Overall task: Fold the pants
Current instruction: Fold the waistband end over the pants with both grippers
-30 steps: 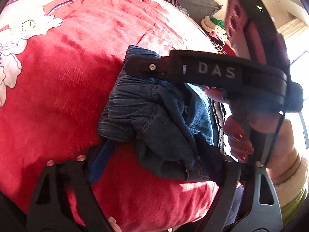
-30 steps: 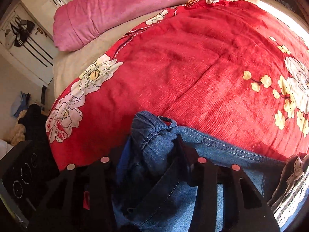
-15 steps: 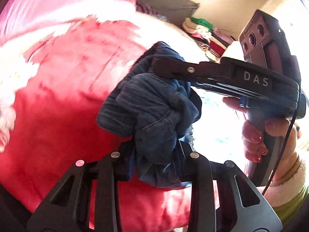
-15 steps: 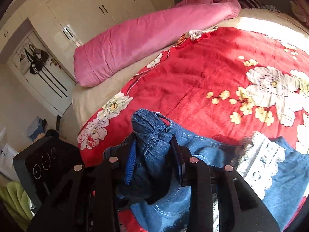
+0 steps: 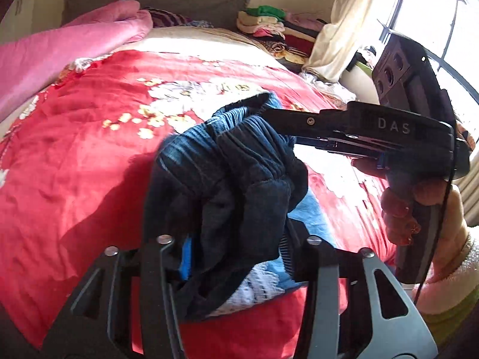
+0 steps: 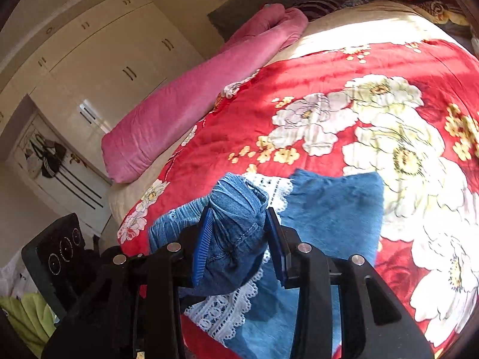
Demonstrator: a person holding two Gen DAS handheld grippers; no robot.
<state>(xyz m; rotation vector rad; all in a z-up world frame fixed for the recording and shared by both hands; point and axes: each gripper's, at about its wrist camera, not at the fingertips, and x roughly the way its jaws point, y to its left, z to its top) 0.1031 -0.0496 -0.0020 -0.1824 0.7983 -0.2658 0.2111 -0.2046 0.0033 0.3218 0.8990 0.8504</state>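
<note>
left gripper [image 5: 236,248]: fingers clamped on a thick bunch of dark blue denim, the elastic waistband end of the pants [image 5: 227,173]. cloth bulges up and out between the fingers, ribbed gathers showing at the top of the bunch

right gripper [image 6: 236,239]: fingers pinched tight on another gathered wad of the same pants [image 6: 236,236]; blue pads press the denim from both sides. in the left wrist view the right gripper [image 5: 269,116] comes in from the right, black body marked "das", its tip buried in the upper edge of the waistband

right hand [image 5: 419,203] wraps the gripper handle, nails painted red, pale fluffy cuff at the wrist

pants are held up off the bed at the waistband, both grips close together. the rest hangs down and spreads onto the red floral bedspread [image 6: 329,68]; a lighter blue leg panel [image 6: 332,206] lies flat there, with white lace trim [image 6: 227,311] along an edge below the right gripper

around: pink rolled quilt [image 6: 191,104] along the far left side of the bed, beside the bedspread. cream wardrobe doors [image 6: 98,68] behind it. stack of folded clothes [image 5: 269,27] past the head of the bed, near a pale curtain [image 5: 344,27] and a bright window [image 5: 434,15]. strong sunlight across the bedspread
</note>
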